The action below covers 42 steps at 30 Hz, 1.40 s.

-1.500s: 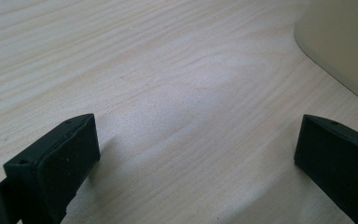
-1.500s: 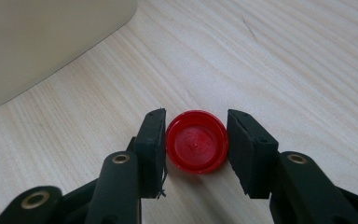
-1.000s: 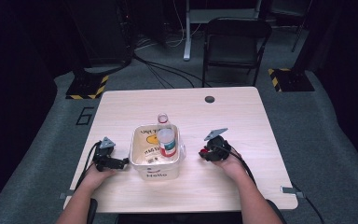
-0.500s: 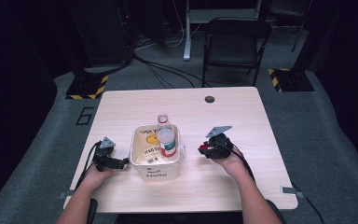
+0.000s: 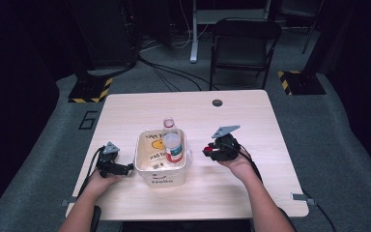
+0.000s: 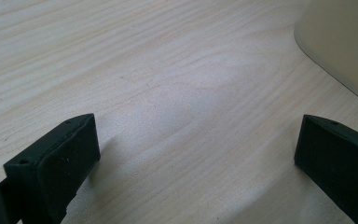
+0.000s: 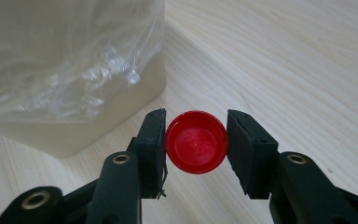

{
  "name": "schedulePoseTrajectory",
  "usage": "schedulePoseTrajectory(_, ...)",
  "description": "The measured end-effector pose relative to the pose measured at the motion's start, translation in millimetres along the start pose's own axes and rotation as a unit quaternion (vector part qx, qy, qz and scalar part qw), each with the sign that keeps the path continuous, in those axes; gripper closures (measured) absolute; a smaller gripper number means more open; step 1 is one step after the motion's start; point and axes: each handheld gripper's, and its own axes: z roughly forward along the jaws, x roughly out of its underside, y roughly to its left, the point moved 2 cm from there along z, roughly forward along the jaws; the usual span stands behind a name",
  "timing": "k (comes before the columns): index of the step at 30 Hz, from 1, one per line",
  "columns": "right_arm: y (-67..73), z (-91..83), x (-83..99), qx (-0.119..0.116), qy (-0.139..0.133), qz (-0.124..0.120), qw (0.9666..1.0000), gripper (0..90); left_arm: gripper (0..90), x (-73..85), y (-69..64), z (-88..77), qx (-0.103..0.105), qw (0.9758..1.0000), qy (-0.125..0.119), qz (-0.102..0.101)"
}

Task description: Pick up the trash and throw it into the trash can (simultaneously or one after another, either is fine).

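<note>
My right gripper [image 7: 196, 142] clamps a red cap [image 7: 196, 142] beside the tub [image 5: 162, 171]; my left gripper [image 6: 196, 154] stands released over the table [image 6: 168, 70].

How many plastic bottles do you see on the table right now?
2. One bottle with a red label stands inside the cream tub; a second bottle stands just behind the tub. The tub's walls may hide others.

The tub [image 5: 162, 166] sits mid-counter [image 5: 232, 121] between the two tools, blocking any straight path from one side to the other, with a bottle [image 5: 173, 147] standing up inside it and a second bottle [image 5: 168, 123] just behind its far rim. The left tool [image 5: 121, 168] rests close against the tub's left wall. Bare wood lies open behind the tub, along the near edge, and right of the right tool [image 5: 206, 151].
</note>
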Motion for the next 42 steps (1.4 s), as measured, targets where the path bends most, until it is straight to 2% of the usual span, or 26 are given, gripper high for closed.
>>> schedulePoseTrajectory(4,-0.3,-8.2,-10.3,-0.004,-0.019,0.007,0.9998,58.0,0.0,0.1,-0.5,0.2,0.000,1.0000,-0.001,-0.003)
schedulePoseTrajectory(6,0.2,-11.5,-14.5,-0.006,-0.026,0.007,0.9996,58.0,0.0,-0.1,0.4,-0.1,-0.001,1.0000,0.000,0.002)
schedulePoseTrajectory(12,2.2,-19.5,-27.2,-0.011,-0.034,0.004,0.9994,58.0,0.0,0.0,0.2,0.0,0.000,1.0000,0.000,0.001)
schedulePoseTrajectory(28,8.8,-41.6,-47.0,-0.010,-0.044,-0.014,0.9989,58.1,0.0,0.1,-0.4,0.1,0.000,1.0000,-0.001,-0.003)
schedulePoseTrajectory(29,9.9,-43.4,-49.1,-0.010,-0.046,-0.013,0.9988,58.1,0.0,-0.1,0.3,-0.1,-0.001,1.0000,0.000,0.002)
schedulePoseTrajectory(37,19.4,-52.6,-64.0,-0.010,-0.042,-0.033,0.9985,58.1,0.0,-0.4,0.9,-0.5,-0.001,1.0000,0.005,0.007)
schedulePoseTrajectory(42,25.9,-58.1,-73.7,-0.015,-0.042,-0.045,0.9980,58.1,0.0,-0.4,-0.1,0.1,-0.001,1.0000,0.002,-0.001)
